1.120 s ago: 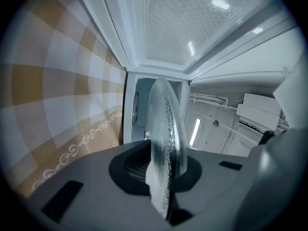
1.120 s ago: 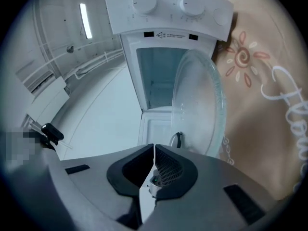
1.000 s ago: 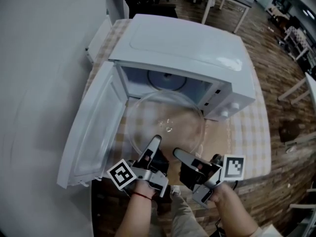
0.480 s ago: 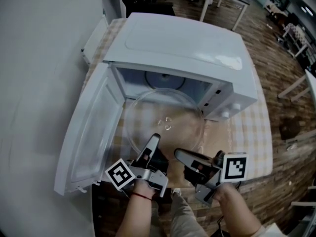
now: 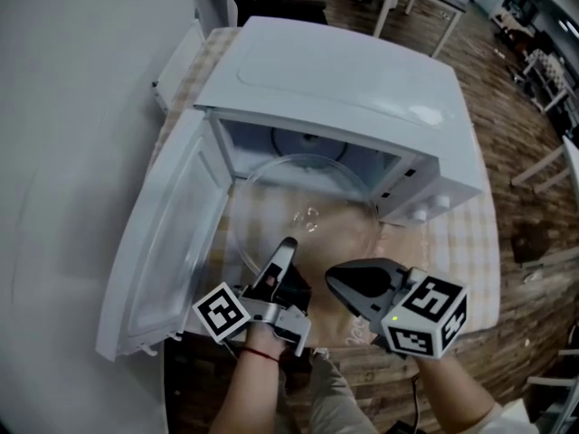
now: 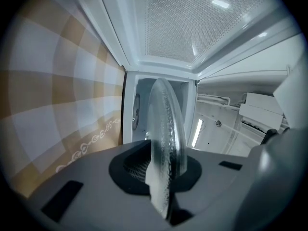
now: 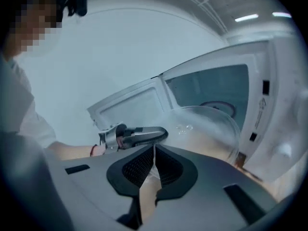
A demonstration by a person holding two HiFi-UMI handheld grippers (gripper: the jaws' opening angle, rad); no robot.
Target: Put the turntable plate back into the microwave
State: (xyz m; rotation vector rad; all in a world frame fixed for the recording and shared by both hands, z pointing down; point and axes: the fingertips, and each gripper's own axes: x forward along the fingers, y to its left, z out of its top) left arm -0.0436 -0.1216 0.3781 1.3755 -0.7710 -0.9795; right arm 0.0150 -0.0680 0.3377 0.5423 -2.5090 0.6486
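Observation:
The clear glass turntable plate (image 5: pixel 303 208) hangs level in front of the open white microwave (image 5: pixel 344 70), its far rim at the cavity mouth. My left gripper (image 5: pixel 284 247) is shut on the plate's near rim. In the left gripper view the plate (image 6: pixel 166 124) stands edge-on between the pads of that gripper (image 6: pixel 166 165). My right gripper (image 5: pixel 336 280) lies just right of it by the near rim, rolled so its marker cube faces up. In the right gripper view its jaws (image 7: pixel 154 153) are closed together on nothing, with the plate (image 7: pixel 211 126) just ahead.
The microwave door (image 5: pixel 167 242) swings wide open to the left. A round hub (image 5: pixel 306 143) shows on the cavity floor. The microwave stands on a checked tablecloth (image 5: pixel 457 242), whose front edge is by my hands. A grey wall runs along the left.
My right gripper has rolled over, bringing its marker cube up toward the camera. The left gripper and the plate have stayed about where they were.

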